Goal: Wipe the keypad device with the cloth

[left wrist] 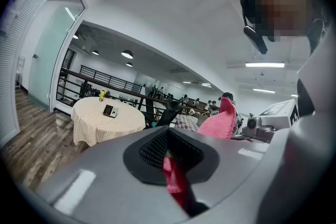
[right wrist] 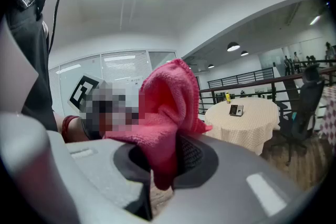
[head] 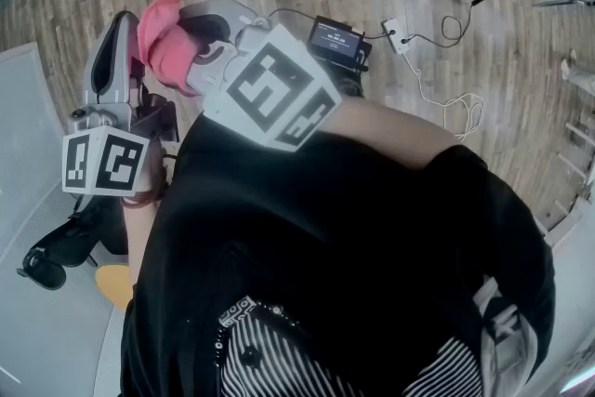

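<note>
Pinching cloth in right gripper, left gripper nipping a corner of it. Keypad device sits well ahead on round table, neither gripper clearly nearer.

I see a black top, a striped black-and-white garment, and a grey plastic left gripper and right gripper with square-marker cubes.

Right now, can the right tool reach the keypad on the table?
Probably not. The keypad lies on a round table far off across the room. The right tool is held up in the air, shut on the cloth, nowhere near it.
</note>
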The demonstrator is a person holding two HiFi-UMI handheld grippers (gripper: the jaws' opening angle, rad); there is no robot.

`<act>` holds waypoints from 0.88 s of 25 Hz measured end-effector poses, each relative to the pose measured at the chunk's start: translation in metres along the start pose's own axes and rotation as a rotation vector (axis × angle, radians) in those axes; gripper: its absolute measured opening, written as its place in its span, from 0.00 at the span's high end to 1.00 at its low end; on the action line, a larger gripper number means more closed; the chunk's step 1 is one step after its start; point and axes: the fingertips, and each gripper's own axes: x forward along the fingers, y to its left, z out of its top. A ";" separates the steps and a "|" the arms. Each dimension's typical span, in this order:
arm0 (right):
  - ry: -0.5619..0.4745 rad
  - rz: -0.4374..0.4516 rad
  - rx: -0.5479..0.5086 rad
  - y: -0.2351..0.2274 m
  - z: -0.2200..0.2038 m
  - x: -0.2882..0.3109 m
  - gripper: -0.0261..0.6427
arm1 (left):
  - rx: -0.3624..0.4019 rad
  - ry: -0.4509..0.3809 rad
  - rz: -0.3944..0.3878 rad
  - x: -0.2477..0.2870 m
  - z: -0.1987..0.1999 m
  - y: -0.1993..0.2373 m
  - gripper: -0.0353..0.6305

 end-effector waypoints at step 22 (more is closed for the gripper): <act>-0.088 -0.058 0.026 -0.030 0.012 -0.026 0.87 | 0.188 -0.016 0.112 0.018 -0.005 -0.029 0.95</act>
